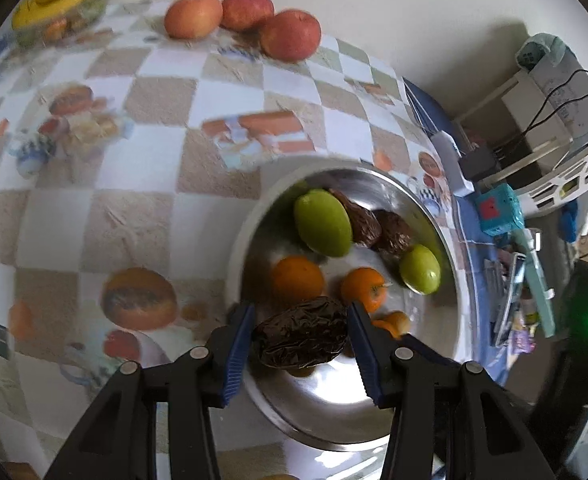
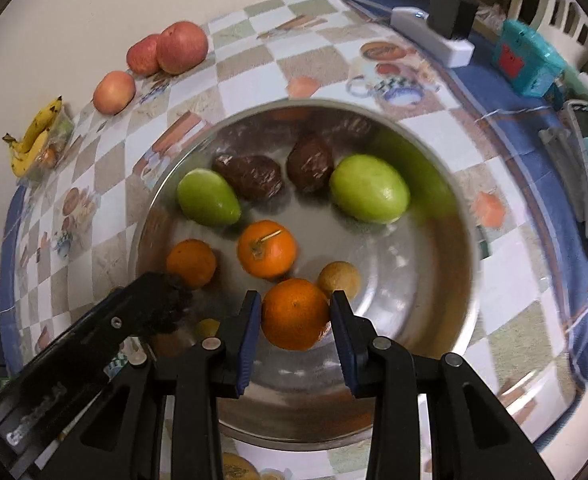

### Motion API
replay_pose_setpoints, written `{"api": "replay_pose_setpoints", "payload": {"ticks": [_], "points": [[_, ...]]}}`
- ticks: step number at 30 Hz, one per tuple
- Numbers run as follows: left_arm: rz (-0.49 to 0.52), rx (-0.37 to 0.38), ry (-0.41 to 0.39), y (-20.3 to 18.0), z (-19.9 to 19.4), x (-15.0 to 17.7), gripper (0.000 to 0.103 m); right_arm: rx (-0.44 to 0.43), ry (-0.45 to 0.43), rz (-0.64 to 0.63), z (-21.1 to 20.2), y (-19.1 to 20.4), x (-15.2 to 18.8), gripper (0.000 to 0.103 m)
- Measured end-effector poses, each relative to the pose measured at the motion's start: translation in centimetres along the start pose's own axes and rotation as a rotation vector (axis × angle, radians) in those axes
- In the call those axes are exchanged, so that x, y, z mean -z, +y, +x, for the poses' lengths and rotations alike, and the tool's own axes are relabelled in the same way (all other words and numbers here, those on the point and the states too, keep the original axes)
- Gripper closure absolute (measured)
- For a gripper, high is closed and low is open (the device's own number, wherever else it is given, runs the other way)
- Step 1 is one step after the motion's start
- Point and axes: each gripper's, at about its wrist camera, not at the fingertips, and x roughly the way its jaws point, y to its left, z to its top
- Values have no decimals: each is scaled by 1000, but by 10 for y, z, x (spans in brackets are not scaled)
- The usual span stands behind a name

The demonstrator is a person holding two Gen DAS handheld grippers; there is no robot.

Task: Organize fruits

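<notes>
Two tongs grip fruit, my left tongs a wrinkled date, right tongs an orange; colliding over the bowl could drop either.

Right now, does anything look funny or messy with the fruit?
Nothing is spilled or broken. The only odd bit: the fruit in the metal bowl is all jumbled, green ones, oranges and wrinkly brown ones mixed together, while the three apples sit in a neat row. Each gripper has one piece between its fingers: a brown fruit and an orange.
</notes>
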Motion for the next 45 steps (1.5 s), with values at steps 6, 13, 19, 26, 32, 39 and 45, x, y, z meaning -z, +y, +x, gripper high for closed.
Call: {"api": "replay_pose_setpoints", "payload": {"ticks": [6, 13, 19, 26, 32, 39, 45], "points": [[-33, 23, 13, 5, 6, 1, 53, 17, 11, -21, 4, 3, 1, 66], [-29, 12, 13, 3, 7, 0, 52, 23, 9, -28, 4, 5, 0, 65], [-38, 27, 19, 4, 4, -1, 50, 25, 12, -29, 4, 5, 0, 65], [-47, 38, 10, 6, -6, 0, 46, 17, 10, -24, 3, 5, -1, 58], [-57, 57, -36, 12, -29, 0, 37, 8, -21, -31, -5, 10, 0, 38], [-8, -179, -154, 34, -66, 6, 14, 1, -70, -59, -17, 17, 6, 21], [-2, -298, -191, 57, -82, 17, 0, -9, -94, -130, -20, 32, 19, 13]]}}
